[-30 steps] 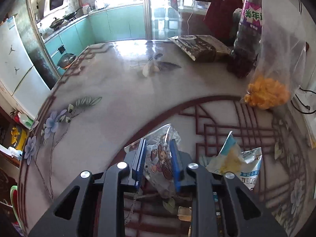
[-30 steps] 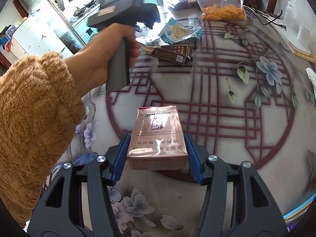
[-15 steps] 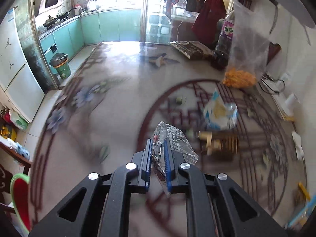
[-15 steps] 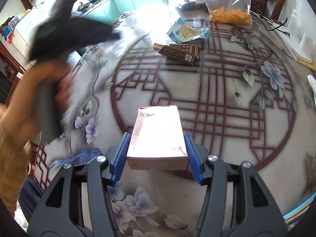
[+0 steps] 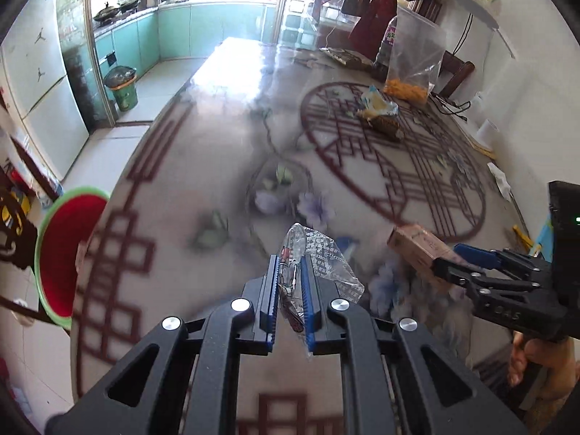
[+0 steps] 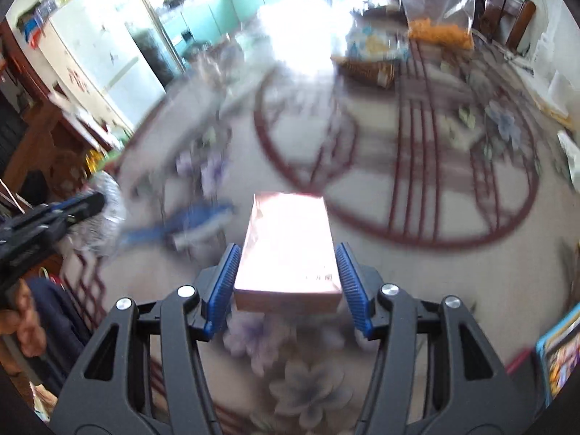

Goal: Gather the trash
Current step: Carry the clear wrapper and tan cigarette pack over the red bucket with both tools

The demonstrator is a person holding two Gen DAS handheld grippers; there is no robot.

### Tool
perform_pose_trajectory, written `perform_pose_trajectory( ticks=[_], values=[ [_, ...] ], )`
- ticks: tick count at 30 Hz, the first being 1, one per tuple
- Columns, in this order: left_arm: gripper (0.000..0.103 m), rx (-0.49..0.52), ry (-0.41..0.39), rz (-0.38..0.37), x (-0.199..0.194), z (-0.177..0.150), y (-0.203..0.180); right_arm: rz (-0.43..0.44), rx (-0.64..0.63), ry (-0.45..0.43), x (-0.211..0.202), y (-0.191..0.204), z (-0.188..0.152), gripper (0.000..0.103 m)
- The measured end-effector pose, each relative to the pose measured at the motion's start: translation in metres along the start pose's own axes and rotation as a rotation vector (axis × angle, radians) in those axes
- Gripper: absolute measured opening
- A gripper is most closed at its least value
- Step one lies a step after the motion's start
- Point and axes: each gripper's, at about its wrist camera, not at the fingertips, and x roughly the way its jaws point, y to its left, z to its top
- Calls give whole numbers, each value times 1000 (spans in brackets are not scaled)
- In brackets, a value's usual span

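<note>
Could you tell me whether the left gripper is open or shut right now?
Shut: the left gripper has its blue pads pinching a crumpled clear wrapper.

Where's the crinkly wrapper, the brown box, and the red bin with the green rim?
crinkly wrapper (image 5: pixel 319 253): left wrist view, on its clear printed plastic above the pads.
brown box (image 6: pixel 288 243): right wrist view, middle of its top face.
red bin (image 5: pixel 59 250): left wrist view, its red inside.

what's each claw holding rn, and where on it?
Left claw: clear plastic wrapper, pinched at its lower, crumpled end. Right claw: pinkish carton, clamped across its two long sides near the back end.
</note>
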Motion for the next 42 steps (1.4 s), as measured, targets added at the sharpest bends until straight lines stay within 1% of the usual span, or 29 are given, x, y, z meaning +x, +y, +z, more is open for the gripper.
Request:
perform_pose_trajectory(
  ticks=[2, 4, 5, 6, 7, 9, 11, 13, 14, 15, 16, 19, 21, 23, 27, 34, 42],
  values=[
    [10, -8, 4, -21, -4, -14, 1, -6, 17, 41, 6, 0, -12, 53],
    [10, -2, 3, -24, -6, -25, -1, -16, 30, 56, 7, -1, -18, 54],
    [11, 0, 4, -27, -7, -30, -3, -19, 32, 59, 7, 0, -19, 60],
    [11, 3, 7, -33, -8, -34, -3, -25, 34, 59, 7, 1, -19, 71],
    [11, 8, 9, -37, -9, -36, -4, -41, 35, 51, 5, 3, -17, 75],
    [12, 17, 8, -37, -10, -37, -6, -69, 9, 48, 6, 8, -13, 76],
    [12, 14, 1, -52, -13, -38, -7, -95, -28, 67, 13, 16, -11, 76],
    [12, 18, -4, -58, -16, -39, -8, -141, -68, 98, 25, 24, -11, 75],
    [12, 22, -8, -58, -17, -39, -9, -159, -74, 108, 29, 25, -12, 67],
    [12, 26, -11, -57, -19, -39, -9, -164, -72, 120, 33, 25, -13, 53],
    [12, 30, -14, -54, -21, -40, -9, -153, -56, 126, 35, 24, -16, 53],
    [12, 38, -23, -40, -26, -39, -7, -133, -34, 104, 30, 26, -20, 52],
    [12, 36, -32, -33, -30, -38, -5, -123, -22, 68, 20, 29, -22, 52],
    [12, 40, -44, -26, -34, -35, -4, -94, 6, 27, 6, 30, -23, 52],
    [12, 45, -62, -14, -38, -31, -1, -43, 32, -18, -14, 37, -23, 52],
    [12, 23, -61, -18, -39, -29, 11, 49, 54, -22, -21, 54, -23, 52],
    [12, -10, -75, -15, -45, -23, 31, 98, 19, -29, -24, 86, -19, 52]
  ],
)
